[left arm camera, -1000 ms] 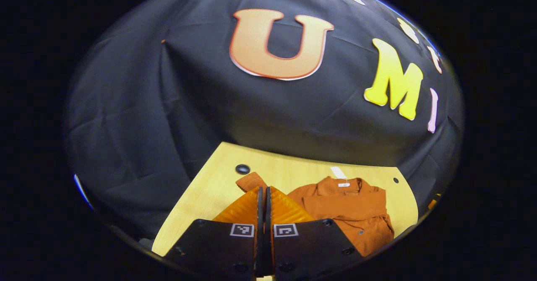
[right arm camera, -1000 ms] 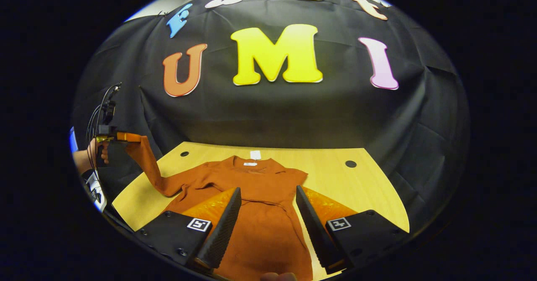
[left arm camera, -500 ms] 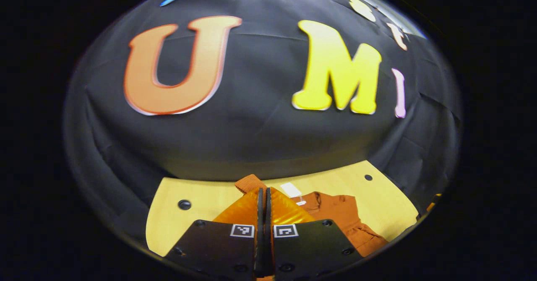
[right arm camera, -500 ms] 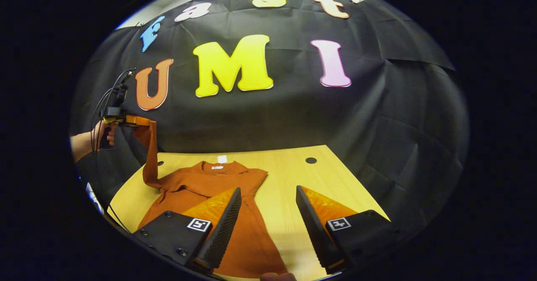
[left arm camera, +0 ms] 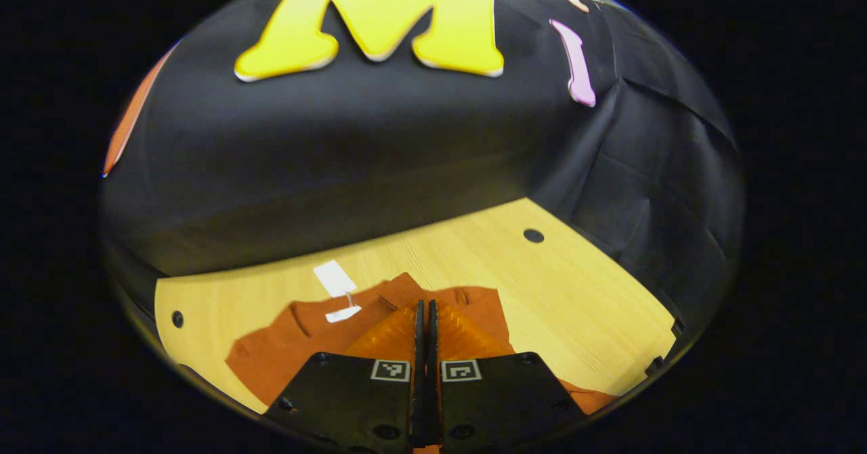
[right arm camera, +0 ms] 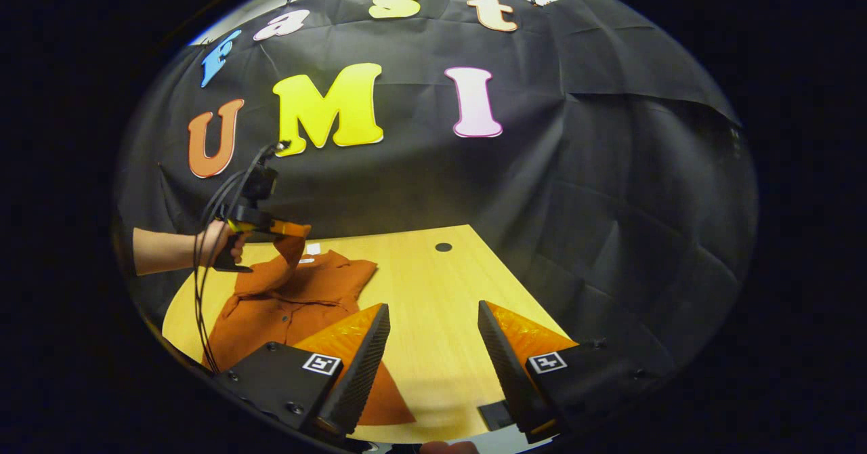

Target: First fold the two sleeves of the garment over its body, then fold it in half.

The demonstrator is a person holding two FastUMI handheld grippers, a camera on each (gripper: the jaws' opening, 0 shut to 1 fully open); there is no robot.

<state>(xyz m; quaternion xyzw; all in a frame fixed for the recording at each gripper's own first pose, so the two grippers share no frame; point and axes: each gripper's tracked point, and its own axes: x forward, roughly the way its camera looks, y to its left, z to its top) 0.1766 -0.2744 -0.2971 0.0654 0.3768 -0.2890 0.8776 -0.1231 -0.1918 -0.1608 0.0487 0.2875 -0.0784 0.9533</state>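
A rust-orange garment point(left arm camera: 298, 342) lies on the wooden table point(left arm camera: 562, 305), collar towards the booth wall. In the left gripper view my left gripper point(left arm camera: 425, 303) is shut on a ribbed sleeve cuff point(left arm camera: 401, 291), which sticks out past the fingertips above the garment's upper body. The right gripper view shows that left gripper point(right arm camera: 288, 228) held by a hand point(right arm camera: 217, 240) over the garment point(right arm camera: 298, 305), with the sleeve point(right arm camera: 271, 274) hanging down onto the chest. My right gripper point(right arm camera: 433, 305) stands open over bare table to the right of the garment, with nothing between its fingers.
A white tag point(left arm camera: 334, 278) lies by the collar. Round holes point(left arm camera: 533, 235) point(right arm camera: 443, 246) mark the tabletop's far corners. Cables point(right arm camera: 203, 305) hang from the left gripper near the table's left edge. The black cloth wall closes off the back.
My left gripper has carried the sleeve from high off the table's left side inward and down over the garment's body. The right gripper has swung right, off the garment, and stays open.
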